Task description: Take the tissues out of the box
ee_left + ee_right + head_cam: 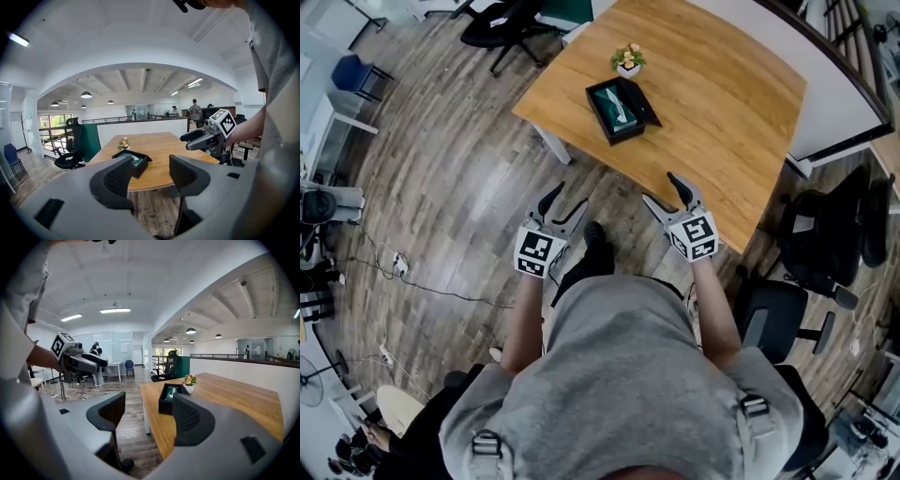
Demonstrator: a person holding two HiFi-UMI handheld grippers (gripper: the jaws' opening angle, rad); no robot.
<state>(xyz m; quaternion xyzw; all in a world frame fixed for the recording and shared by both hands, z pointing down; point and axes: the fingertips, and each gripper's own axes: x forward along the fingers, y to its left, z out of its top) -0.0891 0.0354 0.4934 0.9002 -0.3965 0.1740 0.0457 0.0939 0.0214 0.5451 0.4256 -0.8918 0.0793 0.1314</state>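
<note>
A black tissue box (620,110) with a pale green tissue showing in its top lies on the wooden table (722,112), also visible as the box (133,161) in the left gripper view and the box (169,398) in the right gripper view. My left gripper (562,201) hangs open over the floor, short of the table's near edge. My right gripper (664,190) is open too, just above the table's near edge. Both sit well short of the box. Each gripper view shows the other gripper: right gripper (187,140), left gripper (101,361).
A small potted plant (628,59) stands just behind the box. Black office chairs stand at the far left (502,23) and at the right (825,244). A white table leg (551,145) is below the table's left corner. Cables lie on the wood floor (394,267).
</note>
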